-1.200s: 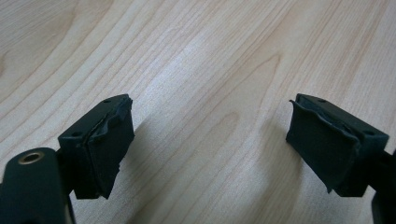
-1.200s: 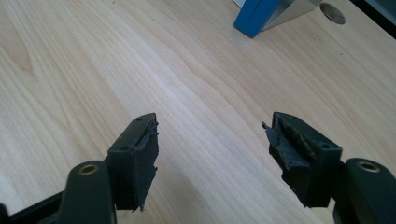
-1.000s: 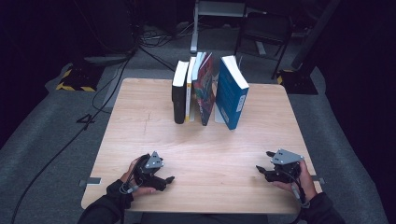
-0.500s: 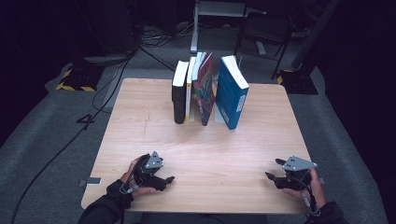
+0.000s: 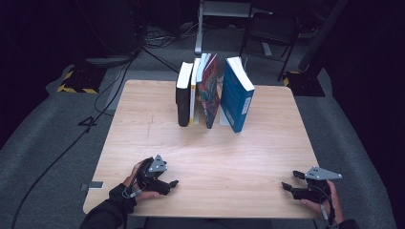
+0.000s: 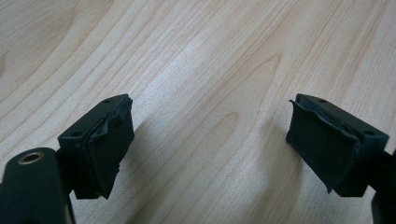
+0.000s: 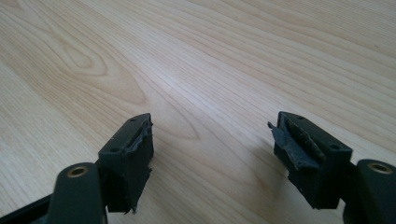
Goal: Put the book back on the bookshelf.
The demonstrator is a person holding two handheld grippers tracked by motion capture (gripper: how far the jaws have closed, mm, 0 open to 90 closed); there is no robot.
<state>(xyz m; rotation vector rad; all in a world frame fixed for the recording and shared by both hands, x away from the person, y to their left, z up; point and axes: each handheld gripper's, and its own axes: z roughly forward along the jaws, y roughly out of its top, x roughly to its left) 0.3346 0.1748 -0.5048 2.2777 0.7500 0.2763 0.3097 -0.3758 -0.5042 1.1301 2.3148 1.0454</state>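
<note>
- Jaws first: L gripper [image 5: 173, 183] sits near the front-left corner of the wooden table [image 5: 143, 119], jaws spread wide, nothing btwn them, bare wood grain underneath in left gripper view.
- L pads [image 6: 109, 144] look worn, rubber a bit ragged at the edges; they hover just over the tabletop, shadow right below.
- R gripper [image 5: 292, 180] is near the front-right corner, close to the table's front edge, jaws pointing left across the table in high view.
- R jaws also apart w/ nothing btwn them; they've just been opening a bit further. Right gripper view shows plain wood btwn the two pads [image 7: 299, 144], one frayed at the tip.
- My hands hold each gripper from behind; dark sleeve on the L forearm, cable trailing by the R wrist.
- Books: four stand in a row at the far middle of the table, well apart from both grippers.
- Black book [image 5: 183, 98] is leftmost, upright, spine toward me.
- Thin yellow-and-white book [image 5: 194, 93] is pressed against its right side.
- Book w/ red illustrated cover [image 5: 210, 93] comes next, tilted slightly.
- Blue book [image 5: 235, 100] is rightmost, leaning, w/ a gap btwn it and the red one at the base.
- Floor around is grey carpet w/ cables; chair legs behind the table.
</note>
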